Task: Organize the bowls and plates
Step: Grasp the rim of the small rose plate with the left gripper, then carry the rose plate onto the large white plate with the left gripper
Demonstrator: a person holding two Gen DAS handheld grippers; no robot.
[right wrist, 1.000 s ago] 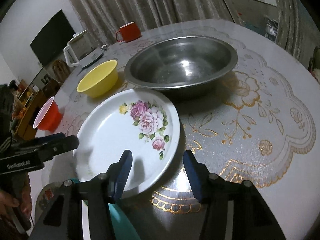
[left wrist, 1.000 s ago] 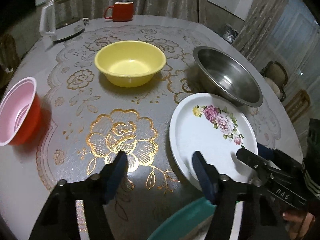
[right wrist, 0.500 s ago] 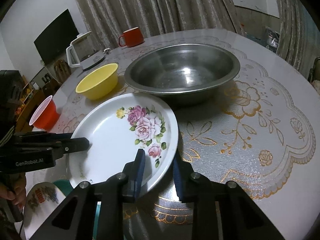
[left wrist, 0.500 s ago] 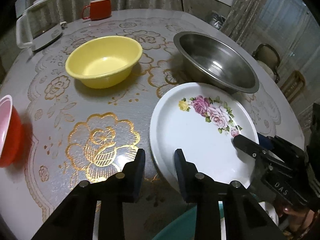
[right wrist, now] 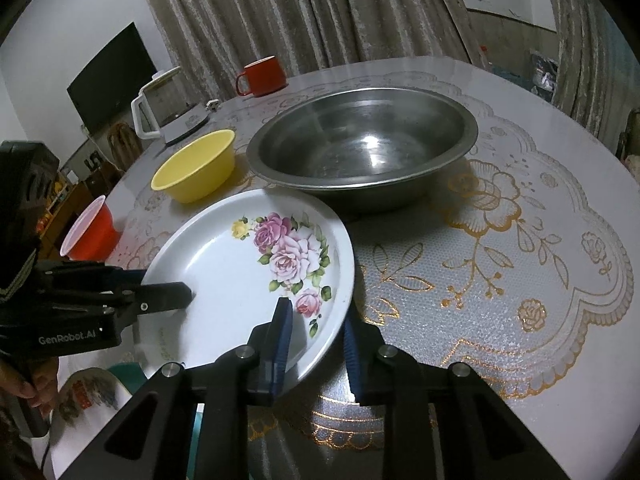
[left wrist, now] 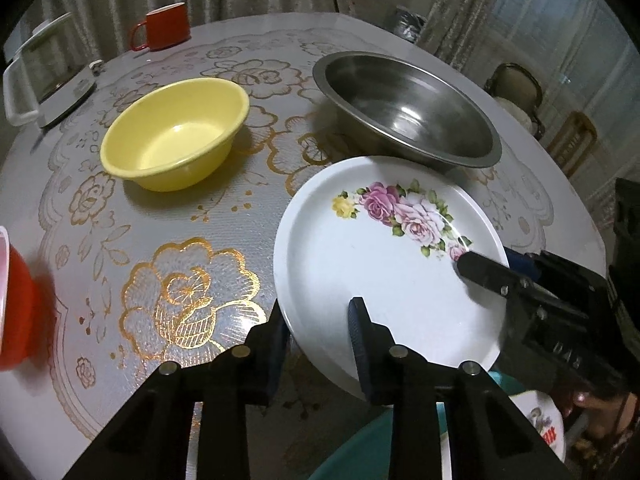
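A white plate with pink roses (left wrist: 384, 272) (right wrist: 240, 272) is held at its near rim from two sides, with that edge raised off the table. My left gripper (left wrist: 318, 316) is shut on the plate's left near rim, one finger over and one under. My right gripper (right wrist: 316, 316) grips the right near rim; its jaws are closing, pads on the plate. Each gripper shows in the other's view: right gripper (left wrist: 480, 268), left gripper (right wrist: 180, 294). A yellow bowl (left wrist: 176, 132) and a large steel bowl (left wrist: 404, 104) stand beyond the plate.
A red cup with a pale inside (left wrist: 12, 300) stands at the left edge. A red mug (left wrist: 164, 26) and a white kettle (left wrist: 44, 72) stand at the far side. A teal dish (left wrist: 360, 448) and a patterned plate (left wrist: 540, 428) lie below the grippers. The table (left wrist: 160, 280) has a gold-flowered cloth.
Both grippers went from open to shut on the rose plate's rim. The left one slid right to reach the plate's edge and rolled a little; the right one stayed put.
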